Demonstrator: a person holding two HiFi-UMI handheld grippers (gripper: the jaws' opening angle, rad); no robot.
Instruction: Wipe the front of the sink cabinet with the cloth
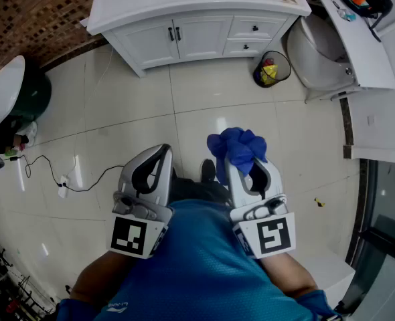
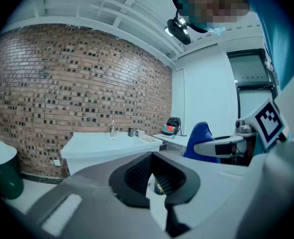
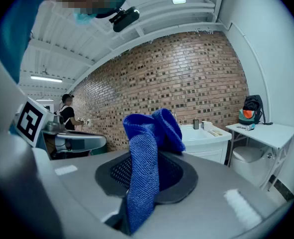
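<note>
**Cloth in the right gripper, cabinet not yet reached**

We look down from head height at a pale tiled floor. At 7 o'clock, close to our body, the left gripper (image 1: 161, 151) points forward with its jaws pressed together and nothing between them. It seems to be kept idle and out of the way.

At 12 o'clock, well apart from both grippers, stands the white sink cabinet (image 1: 184, 37). Its two doors and small drawers face us across open floor, so we judge that wiping has not begun and that we must step closer first.

At 5 o'clock the right gripper (image 1: 246, 169) pinches the blue cloth (image 1: 236, 146). The cloth bunches up in loose folds above the jaw tips, which leaves a soft wad out front that we could press to the cabinet front.

At 1 o'clock a small wire waste bin (image 1: 272, 69) sits just beside the cabinet's right end, with a toilet (image 1: 314, 59) beyond it. Both crowd that corner, and we expect the cabinet's right edge to need some care.
</note>
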